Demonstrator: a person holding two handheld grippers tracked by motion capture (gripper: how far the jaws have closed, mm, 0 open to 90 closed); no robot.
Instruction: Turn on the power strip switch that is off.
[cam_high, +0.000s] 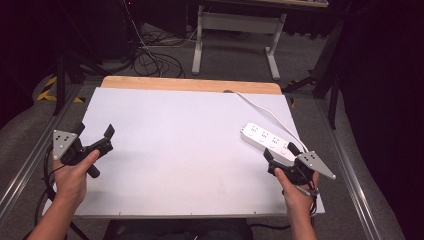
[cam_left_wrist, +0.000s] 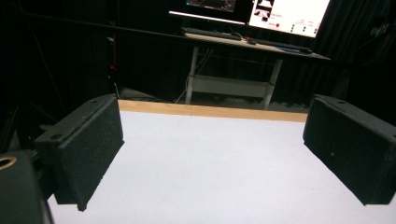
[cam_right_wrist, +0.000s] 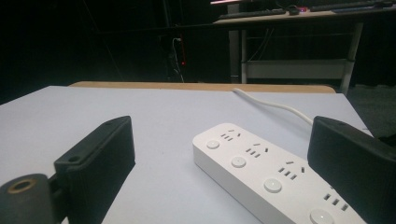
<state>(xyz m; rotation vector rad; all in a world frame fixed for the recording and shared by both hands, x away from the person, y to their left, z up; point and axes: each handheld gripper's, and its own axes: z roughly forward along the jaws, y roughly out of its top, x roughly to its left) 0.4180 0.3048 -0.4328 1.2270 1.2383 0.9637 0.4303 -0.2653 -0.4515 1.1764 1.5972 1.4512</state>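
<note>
Two grippers sit over a white table (cam_high: 180, 145), one at each side, each held in a person's hand. At the left edge, the left gripper (cam_high: 95, 135) is held in the left hand (cam_high: 75, 175), with its grey three-cornered plate on top and a cable trailing down off the table's near corner. Its jaws stand wide apart with nothing between them; in the left gripper view the two black pads (cam_left_wrist: 88, 149) frame only bare white surface, with the wooden strip (cam_left_wrist: 210, 111) at the table's far edge beyond them and a desk with a lit monitor (cam_left_wrist: 289, 16) farther back.

Across the middle the tabletop is bare white.

Toward the right lies a white power strip (cam_high: 267, 141), set at a slant near the table's right edge, its white cord (cam_high: 260, 107) running away to the far edge of the table. Just beside its near end is the right gripper (cam_high: 282, 152), held in the right hand (cam_high: 295, 192). Its jaws are spread wide, gripping nothing. In the right gripper view the power strip (cam_right_wrist: 266, 168) lies flat between the two pads and closer to the right-hand one, though whether that pad touches it cannot be told
</note>
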